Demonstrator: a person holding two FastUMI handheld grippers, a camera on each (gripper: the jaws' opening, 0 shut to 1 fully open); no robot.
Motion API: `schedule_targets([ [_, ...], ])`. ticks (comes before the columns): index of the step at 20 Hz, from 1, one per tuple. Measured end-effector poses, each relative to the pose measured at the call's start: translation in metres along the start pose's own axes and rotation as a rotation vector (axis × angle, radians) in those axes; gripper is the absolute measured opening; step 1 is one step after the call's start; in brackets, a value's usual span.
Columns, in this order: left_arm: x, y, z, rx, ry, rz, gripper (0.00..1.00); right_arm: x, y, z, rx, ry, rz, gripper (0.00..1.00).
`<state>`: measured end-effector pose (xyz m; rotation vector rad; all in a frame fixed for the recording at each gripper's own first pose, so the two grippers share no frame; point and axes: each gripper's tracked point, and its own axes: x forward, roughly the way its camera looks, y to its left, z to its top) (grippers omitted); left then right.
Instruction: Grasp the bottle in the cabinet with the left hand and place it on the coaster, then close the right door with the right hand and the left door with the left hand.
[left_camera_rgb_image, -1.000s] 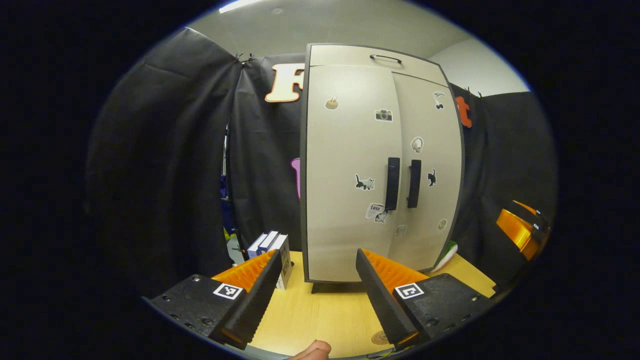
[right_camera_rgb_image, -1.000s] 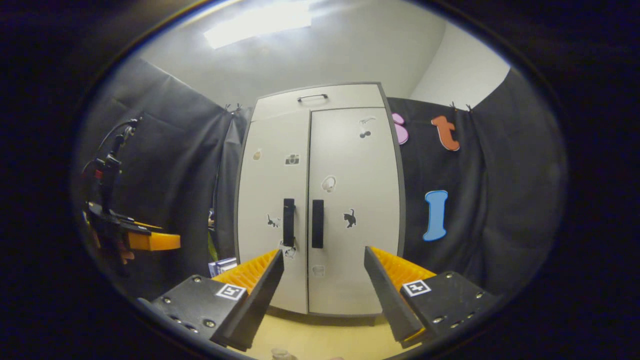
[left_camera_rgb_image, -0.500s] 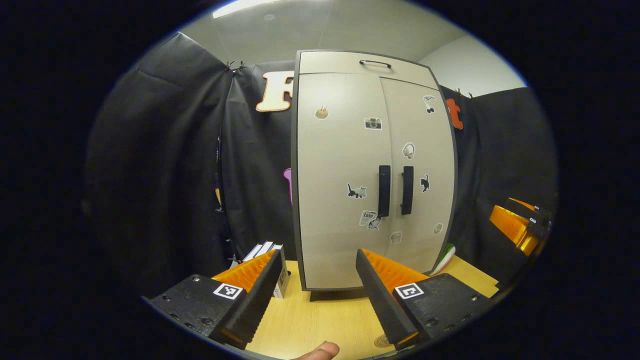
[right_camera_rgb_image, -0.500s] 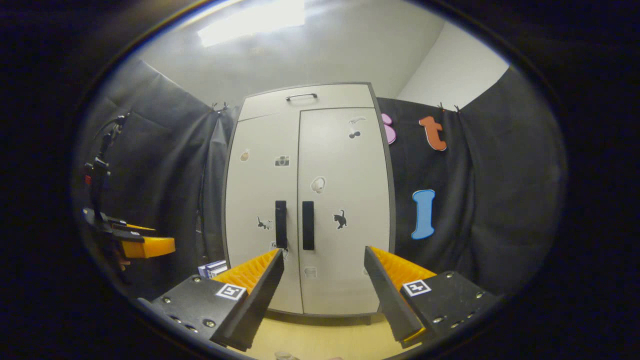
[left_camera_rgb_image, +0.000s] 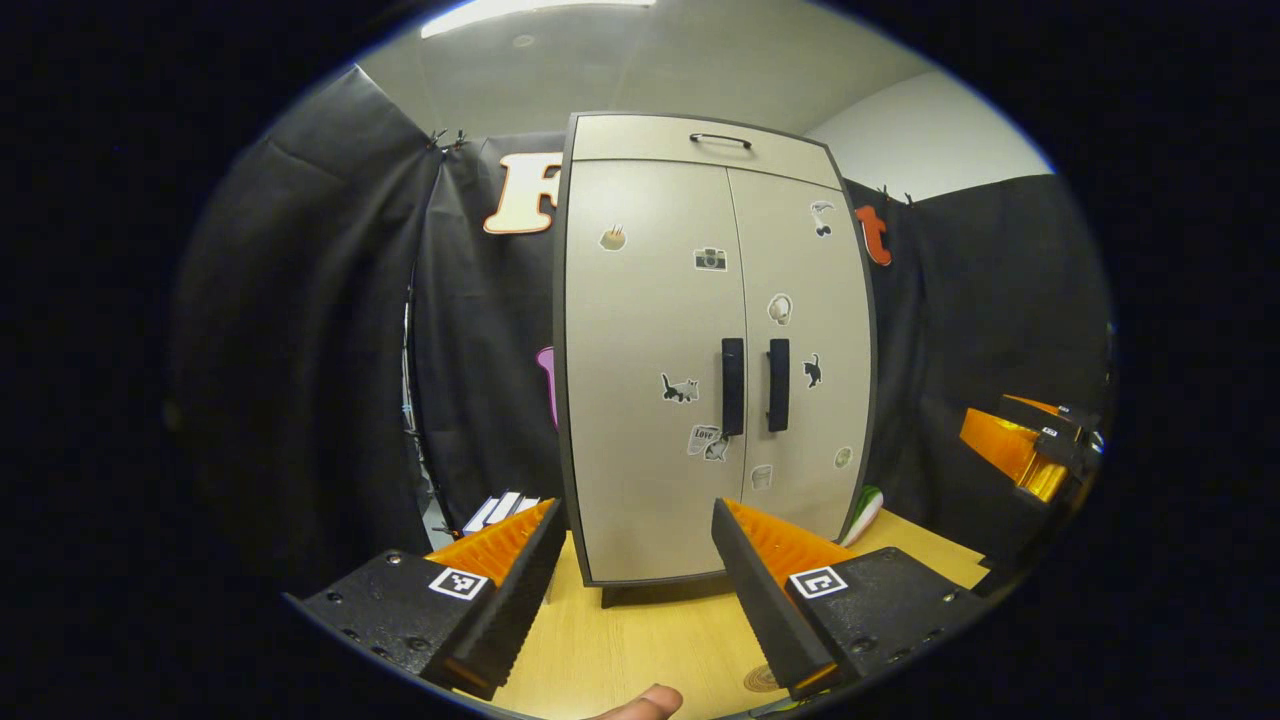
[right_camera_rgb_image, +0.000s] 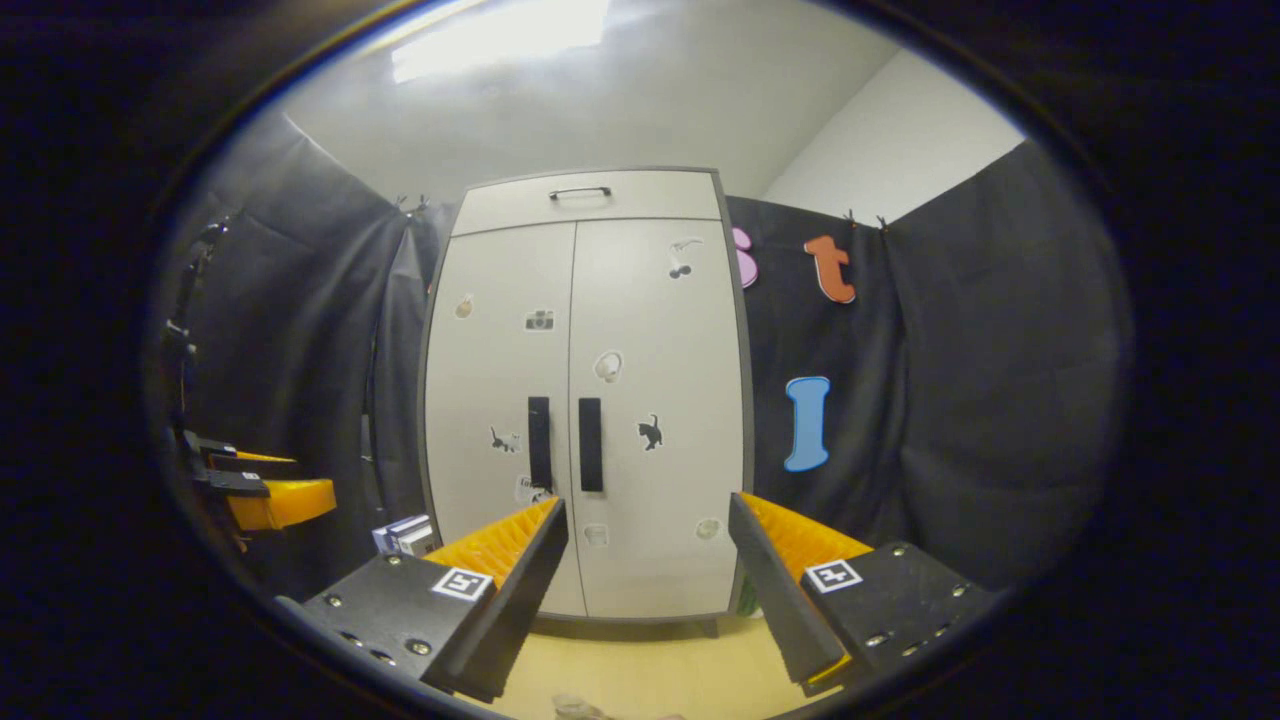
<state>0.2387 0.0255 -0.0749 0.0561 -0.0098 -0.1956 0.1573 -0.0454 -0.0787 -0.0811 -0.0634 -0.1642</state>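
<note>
Ahead, the tall beige two-door cabinet (left_camera_rgb_image: 715, 350) stands shut on the light wooden table (left_camera_rgb_image: 650, 640). Both the left gripper (left_camera_rgb_image: 632, 590) and right gripper (right_camera_rgb_image: 648, 590) hover well back, fingers spread, grasping nothing.

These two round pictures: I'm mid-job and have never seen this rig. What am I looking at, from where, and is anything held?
No robot arm here: a person carries a two-finger tool in each hand, and a fisheye camera rides on each, looking forward along its fingers.

The left gripper view shows the left tool at the bottom, jaws apart, nothing between them. The right gripper view shows the right tool, also open and empty.

Both face a pale cabinet standing on a wooden table. Its two doors, each with a dark handle, are closed, so the bottle inside cannot be seen. A round coaster lies on the table near the left tool. A small box stands to the cabinet's left. A fingertip shows at the bottom edge.
</note>
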Motion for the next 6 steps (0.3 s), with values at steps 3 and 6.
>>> schedule_targets([
  [3, -0.004, 0.005, -0.002, 0.003, -0.005, -0.002, 0.94, -0.008, 0.003, 0.0, 0.011, 0.012, -0.023, 0.98],
  [6, -0.005, 0.01, -0.002, 0.03, -0.015, 0.0, 0.94, -0.015, 0.007, 0.002, 0.006, 0.018, -0.031, 0.92],
])
